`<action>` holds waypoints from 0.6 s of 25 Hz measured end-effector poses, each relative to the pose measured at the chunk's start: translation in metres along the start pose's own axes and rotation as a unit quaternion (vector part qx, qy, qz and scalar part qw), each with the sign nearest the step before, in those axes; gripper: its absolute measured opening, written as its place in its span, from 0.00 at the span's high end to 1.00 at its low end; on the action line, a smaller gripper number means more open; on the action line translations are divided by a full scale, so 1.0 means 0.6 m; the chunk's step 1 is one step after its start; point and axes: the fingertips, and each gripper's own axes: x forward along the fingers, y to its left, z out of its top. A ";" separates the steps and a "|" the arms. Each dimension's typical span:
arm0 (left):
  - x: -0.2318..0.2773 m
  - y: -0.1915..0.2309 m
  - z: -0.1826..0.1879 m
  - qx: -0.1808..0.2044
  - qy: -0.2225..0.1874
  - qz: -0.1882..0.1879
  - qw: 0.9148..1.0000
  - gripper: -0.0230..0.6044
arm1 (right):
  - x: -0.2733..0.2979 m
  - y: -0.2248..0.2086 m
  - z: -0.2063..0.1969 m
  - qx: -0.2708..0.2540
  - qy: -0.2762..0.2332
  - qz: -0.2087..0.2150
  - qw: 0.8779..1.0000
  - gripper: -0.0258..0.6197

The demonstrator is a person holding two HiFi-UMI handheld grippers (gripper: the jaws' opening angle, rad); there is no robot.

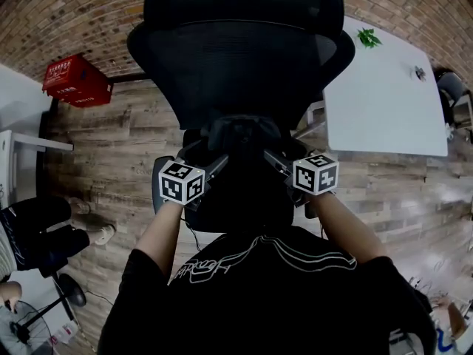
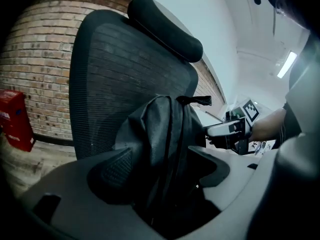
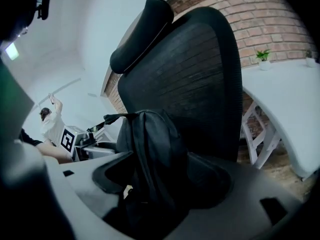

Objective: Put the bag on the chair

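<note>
While the black fabric backpack point(image 1: 240, 133) is standing upright on the seat of the black mesh office chair point(image 1: 236, 58), against its backrest, the left gripper point(image 1: 216, 166) is holding its jaws apart around the backpack; the right gripper point(image 1: 275, 160) is doing likewise, ungripped.

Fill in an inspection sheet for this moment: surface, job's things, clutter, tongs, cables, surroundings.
Surface: black office chair; its seat is mostly hidden behind the bag and tongs.
Job's things: black bag is upright in front of the mesh backrest; its base is hidden.
Clutter: red crate on the wooden floor; white table with a small plant.
Tongs: left tongs and right tongs are both open; the bag is between each pair, not pinched.
Cables: nothing seen.
Surroundings: brick wall; bystander's legs at the left.
</note>
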 end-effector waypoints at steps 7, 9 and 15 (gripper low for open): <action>-0.060 -0.030 0.001 -0.005 -0.009 0.004 1.000 0.42 | -0.066 0.054 0.018 -0.021 -0.045 0.005 0.999 0.47; -0.085 -0.042 0.006 -0.005 -0.009 0.012 1.000 0.42 | -0.086 0.088 0.021 -0.028 -0.056 0.020 0.998 0.48; -0.166 -0.137 0.042 0.004 -0.047 -0.023 0.999 0.48 | -0.154 0.198 0.020 -0.026 -0.085 0.092 0.992 0.53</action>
